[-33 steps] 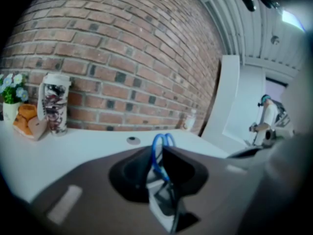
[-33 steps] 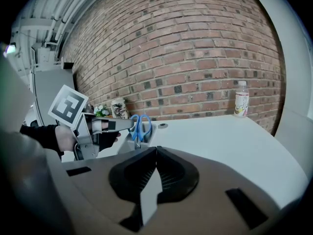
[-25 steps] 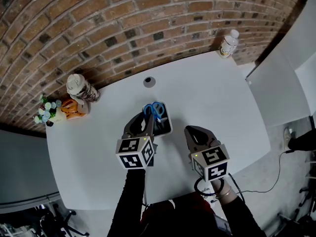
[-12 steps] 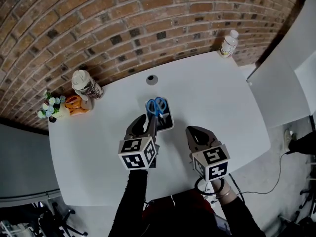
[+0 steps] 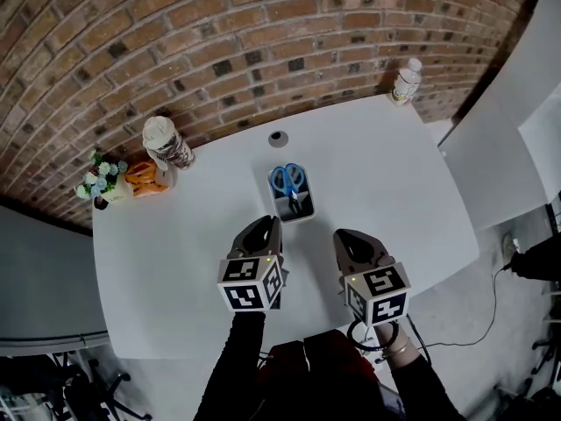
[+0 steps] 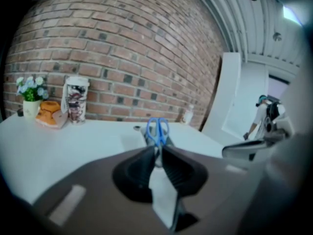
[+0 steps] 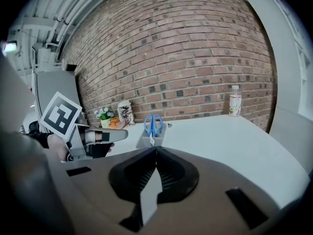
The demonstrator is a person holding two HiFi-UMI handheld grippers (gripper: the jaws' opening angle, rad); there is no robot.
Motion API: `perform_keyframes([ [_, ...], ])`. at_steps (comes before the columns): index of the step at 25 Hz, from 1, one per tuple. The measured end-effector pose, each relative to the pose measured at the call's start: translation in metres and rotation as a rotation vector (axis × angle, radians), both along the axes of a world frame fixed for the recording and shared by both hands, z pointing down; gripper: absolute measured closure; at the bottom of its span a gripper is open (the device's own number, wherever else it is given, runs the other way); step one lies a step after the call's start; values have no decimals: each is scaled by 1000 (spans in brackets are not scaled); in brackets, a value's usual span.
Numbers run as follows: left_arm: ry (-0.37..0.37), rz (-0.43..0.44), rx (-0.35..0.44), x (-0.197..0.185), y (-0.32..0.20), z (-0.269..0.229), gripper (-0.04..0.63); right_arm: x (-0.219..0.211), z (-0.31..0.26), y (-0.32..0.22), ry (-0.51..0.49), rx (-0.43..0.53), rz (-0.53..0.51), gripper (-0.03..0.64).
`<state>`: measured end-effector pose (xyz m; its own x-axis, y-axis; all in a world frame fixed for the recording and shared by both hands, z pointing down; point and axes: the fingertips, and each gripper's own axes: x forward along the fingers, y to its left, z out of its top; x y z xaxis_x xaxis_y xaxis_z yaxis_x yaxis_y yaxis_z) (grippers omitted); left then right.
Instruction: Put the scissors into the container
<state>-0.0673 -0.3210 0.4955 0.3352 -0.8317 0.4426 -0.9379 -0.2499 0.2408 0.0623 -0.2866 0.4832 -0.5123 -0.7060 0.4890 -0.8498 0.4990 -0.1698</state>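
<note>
The blue-handled scissors (image 5: 287,181) stand handles up in the small grey container (image 5: 294,207) at the middle of the white table (image 5: 175,261). They show ahead in the left gripper view as scissors (image 6: 157,130) and in the right gripper view as scissors (image 7: 153,122) in the container (image 7: 146,141). My left gripper (image 5: 271,224) is just short of the container and apart from it. Its jaws have just been closing to a narrow gap, with nothing between them. My right gripper (image 5: 344,236) is beside it, shut and empty.
A patterned cup (image 5: 166,144), an orange object (image 5: 143,176) and a small flower pot (image 5: 101,182) sit at the table's back left. A bottle (image 5: 406,82) stands at the back right corner. A round grommet (image 5: 278,137) lies behind the container. A brick wall runs behind the table.
Both grippers have drawn back from the container toward the near edge of the table. The left jaws, wide beside the container before, have narrowed. The scissors stay in the container.
</note>
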Motion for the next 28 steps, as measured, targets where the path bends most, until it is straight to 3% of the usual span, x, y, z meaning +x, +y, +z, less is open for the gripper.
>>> perform_keyframes([
  [6, 6, 14, -5, -6, 29, -4, 591, -7, -8, 22, -5, 10, 13, 607],
  [28, -2, 120, 67, -25, 122, -41, 592, -30, -37, 95, -7, 73, 41, 609],
])
